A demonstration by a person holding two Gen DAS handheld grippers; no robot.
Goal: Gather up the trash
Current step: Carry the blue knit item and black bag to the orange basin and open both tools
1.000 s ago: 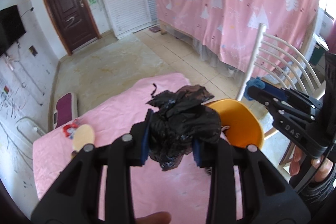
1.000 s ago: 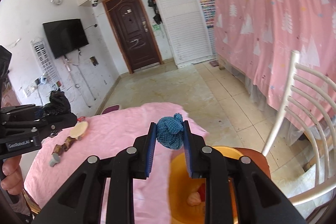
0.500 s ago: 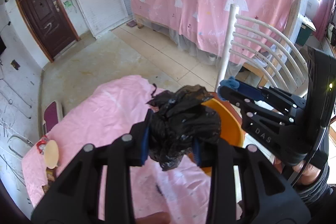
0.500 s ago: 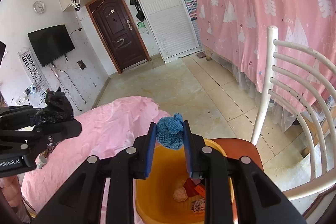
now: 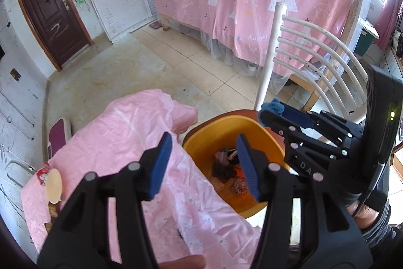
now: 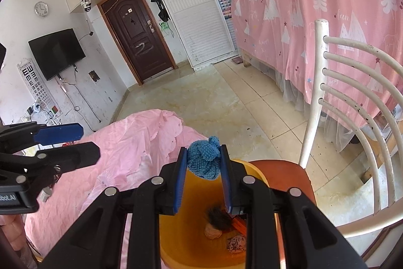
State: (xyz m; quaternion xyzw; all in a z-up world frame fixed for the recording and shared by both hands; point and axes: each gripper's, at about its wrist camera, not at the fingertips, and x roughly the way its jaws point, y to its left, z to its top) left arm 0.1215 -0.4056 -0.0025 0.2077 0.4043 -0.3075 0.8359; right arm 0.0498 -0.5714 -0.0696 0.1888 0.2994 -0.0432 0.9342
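Above the orange bin (image 5: 201, 143), the left gripper (image 5: 204, 163) hangs with its blue pads (image 5: 160, 165) spread apart and nothing between them; its jaws have just been opening. At the bottom of the bin lies a dark crumpled bag (image 5: 223, 169) among some other small scraps (image 5: 238, 187). The bin stands on the brown seat of a white chair (image 5: 297, 62), just beside the edge of the table covered with a pink cloth (image 5: 121, 132).

Next to it on the right, the right gripper (image 6: 204, 165) is closed on a small blue knitted ball (image 6: 204, 160), which is pressed between the two pads and sticks out a little at the top. This gripper is also over the bin, whose inside shows below the ball. In the left wrist view the same ball (image 5: 272, 106) shows at the tip of the right gripper, over the far rim of the bin. A hand (image 5: 362, 211) holds the handle of that gripper.

On the far left part of the cloth a round pale disc (image 5: 53, 184) and a red wrapper (image 5: 42, 174) lie close together.
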